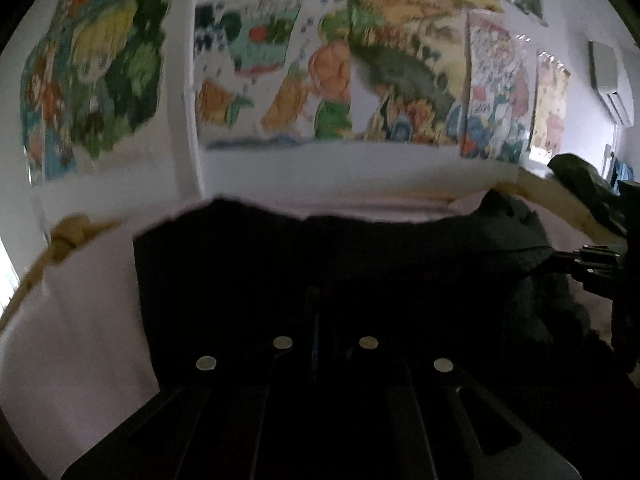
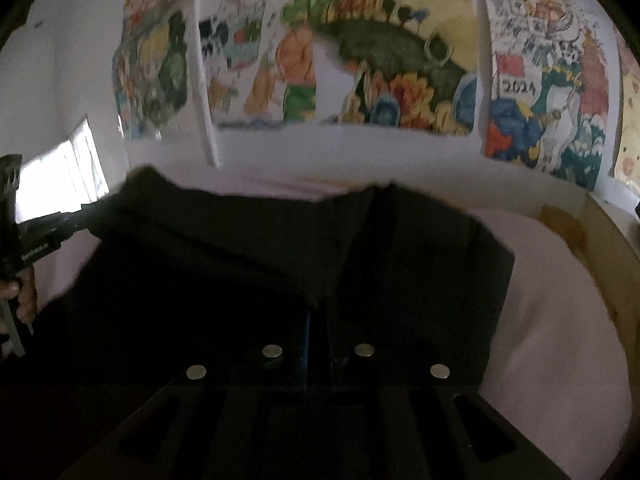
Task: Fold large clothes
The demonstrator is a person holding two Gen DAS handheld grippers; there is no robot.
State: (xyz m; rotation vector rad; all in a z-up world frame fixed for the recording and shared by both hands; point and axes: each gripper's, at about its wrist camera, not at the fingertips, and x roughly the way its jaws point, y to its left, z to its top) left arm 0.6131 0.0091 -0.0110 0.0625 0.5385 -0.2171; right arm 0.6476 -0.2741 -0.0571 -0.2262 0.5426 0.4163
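Observation:
A large black garment point(image 1: 320, 256) lies on a pale pink surface point(image 1: 80, 320) and fills the lower middle of both views point(image 2: 240, 248). My left gripper point(image 1: 316, 308) is shut on the garment's near edge, fingers pressed together with cloth between them. My right gripper point(image 2: 318, 320) is likewise shut on the garment's near edge, where a fold line runs up from the fingers. The right gripper also shows at the right edge of the left wrist view point(image 1: 592, 264). The left gripper shows at the left edge of the right wrist view point(image 2: 48, 228), held by a hand.
A white wall with colourful children's paintings point(image 1: 320, 72) rises behind the pink surface point(image 2: 560, 300). A tan wooden rim point(image 2: 608, 240) borders it on the right. A dark green cloth heap point(image 1: 584, 184) sits at the far right. An air conditioner point(image 1: 608, 80) hangs high right.

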